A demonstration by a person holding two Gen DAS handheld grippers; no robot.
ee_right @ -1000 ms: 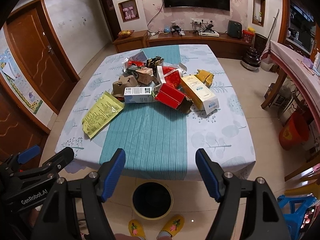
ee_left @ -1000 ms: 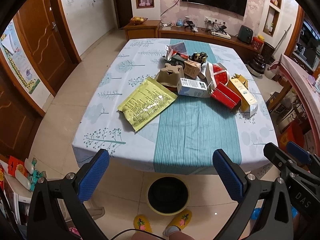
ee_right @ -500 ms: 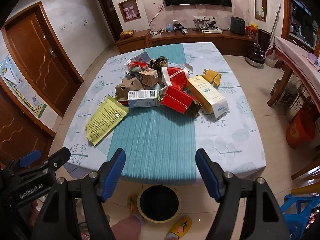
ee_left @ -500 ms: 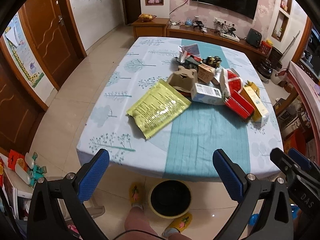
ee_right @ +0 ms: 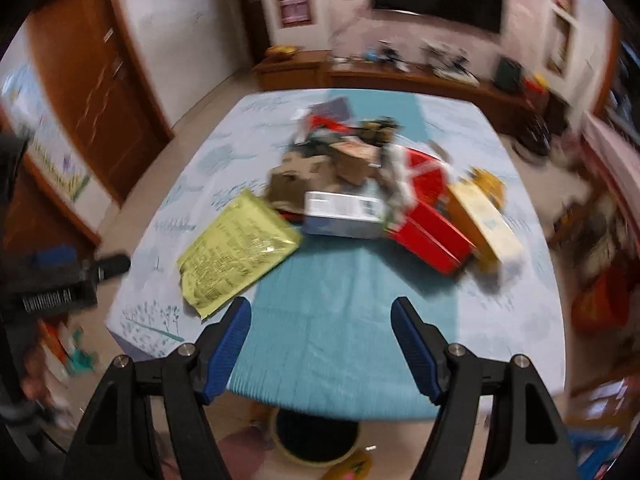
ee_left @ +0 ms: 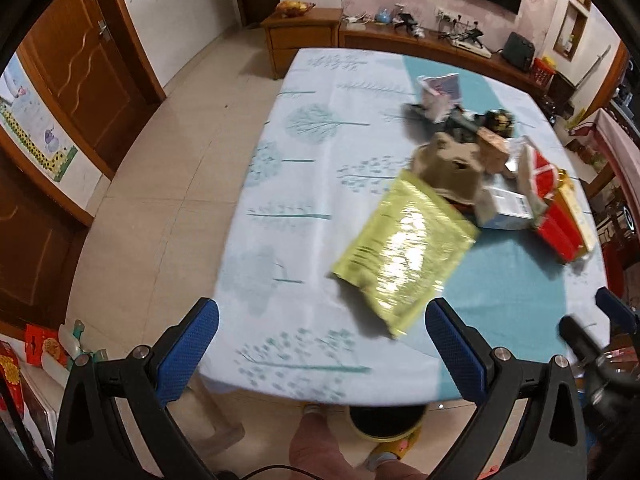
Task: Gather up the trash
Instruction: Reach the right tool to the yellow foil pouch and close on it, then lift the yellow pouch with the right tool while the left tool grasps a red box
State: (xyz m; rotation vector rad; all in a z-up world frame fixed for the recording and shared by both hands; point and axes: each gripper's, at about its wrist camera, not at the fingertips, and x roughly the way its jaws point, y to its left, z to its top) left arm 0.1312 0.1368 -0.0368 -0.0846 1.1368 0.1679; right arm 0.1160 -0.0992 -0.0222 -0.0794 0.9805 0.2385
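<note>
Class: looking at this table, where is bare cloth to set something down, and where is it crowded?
Free: the teal stripe between the near table edge and the trash pile; also the white cloth left of the yellow packet, out to the table's left edge. Crowded: around the red box and neighbouring cartons.

Trash heaped on the table, bin on the floor at its near edge.
Flat pouch nearest the near edge, left of the heap and partly tucked under a cardboard tray. Right of the pouch, a small carton; further right, a flat box, then a long box toward the right edge. Behind these, toward the far edge, more wrappers and boxes piled together. Round bin partly under the near edge.
</note>
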